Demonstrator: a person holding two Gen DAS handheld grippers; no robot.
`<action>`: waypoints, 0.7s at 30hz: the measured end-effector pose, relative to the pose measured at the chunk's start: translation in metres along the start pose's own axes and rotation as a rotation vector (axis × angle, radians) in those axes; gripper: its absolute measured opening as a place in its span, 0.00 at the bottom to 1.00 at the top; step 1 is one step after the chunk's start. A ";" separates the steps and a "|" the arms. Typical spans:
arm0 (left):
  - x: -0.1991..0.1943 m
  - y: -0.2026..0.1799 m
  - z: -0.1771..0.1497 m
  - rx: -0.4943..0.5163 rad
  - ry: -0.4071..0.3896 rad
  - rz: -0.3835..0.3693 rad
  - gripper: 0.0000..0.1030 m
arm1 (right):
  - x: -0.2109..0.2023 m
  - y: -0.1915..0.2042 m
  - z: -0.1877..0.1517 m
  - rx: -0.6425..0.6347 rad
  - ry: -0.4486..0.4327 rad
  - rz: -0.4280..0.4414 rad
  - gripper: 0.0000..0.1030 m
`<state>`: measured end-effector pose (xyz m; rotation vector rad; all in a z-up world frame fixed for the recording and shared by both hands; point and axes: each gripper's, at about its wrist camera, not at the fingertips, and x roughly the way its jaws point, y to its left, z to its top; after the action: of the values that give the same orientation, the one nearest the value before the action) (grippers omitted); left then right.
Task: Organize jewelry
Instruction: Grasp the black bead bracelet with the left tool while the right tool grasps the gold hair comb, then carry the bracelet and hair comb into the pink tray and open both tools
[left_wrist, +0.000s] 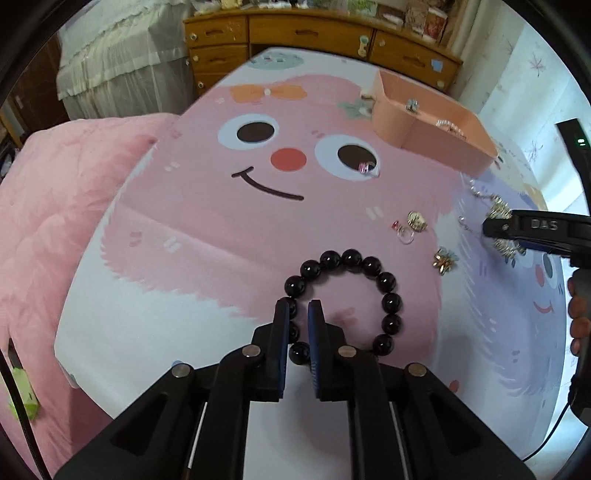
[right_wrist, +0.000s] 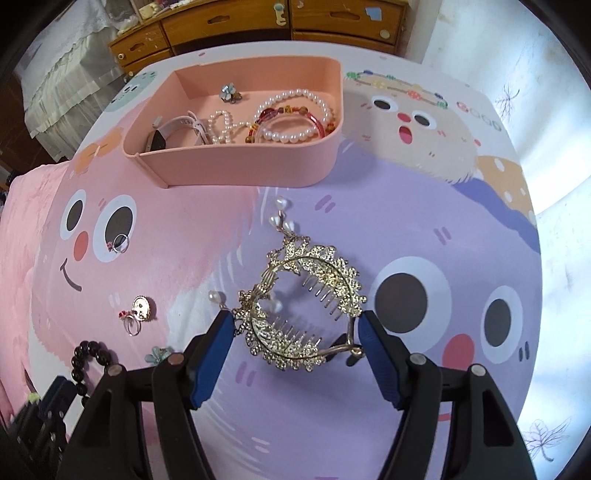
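Note:
A black bead bracelet (left_wrist: 384, 284) lies on the cartoon-print table cover (left_wrist: 192, 229). My left gripper (left_wrist: 298, 308) is shut on the bracelet's left side. A gold rhinestone hair comb (right_wrist: 306, 295) with pearl drops lies on the purple part of the cover. My right gripper (right_wrist: 297, 323) is open, one finger on each side of the comb, and it also shows in the left wrist view (left_wrist: 495, 225). A pink tray (right_wrist: 236, 170) at the back holds pearl bracelets, a red bangle and a watch. The bracelet also shows in the right wrist view (right_wrist: 86, 358).
Loose pieces lie on the cover: a ring (right_wrist: 120, 243) on the printed eye, a ring and gold brooch (right_wrist: 138, 312), and a flower clip (left_wrist: 445, 260). A wooden dresser (left_wrist: 314, 33) stands behind the table. A pink quilt (left_wrist: 48, 229) lies to the left.

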<state>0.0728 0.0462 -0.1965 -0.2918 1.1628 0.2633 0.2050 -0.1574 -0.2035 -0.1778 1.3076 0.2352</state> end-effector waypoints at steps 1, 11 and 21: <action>0.004 0.002 0.002 -0.015 0.018 -0.013 0.08 | -0.005 -0.004 0.002 -0.006 -0.007 0.001 0.67; 0.021 0.012 0.014 -0.038 0.049 0.025 0.14 | -0.023 -0.026 0.024 -0.050 -0.066 -0.010 0.67; 0.016 0.005 0.030 0.011 0.005 0.025 0.12 | -0.030 -0.029 0.034 -0.055 -0.128 0.004 0.67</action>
<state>0.1030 0.0626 -0.2009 -0.2687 1.1735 0.2776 0.2374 -0.1789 -0.1662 -0.2038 1.1754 0.2816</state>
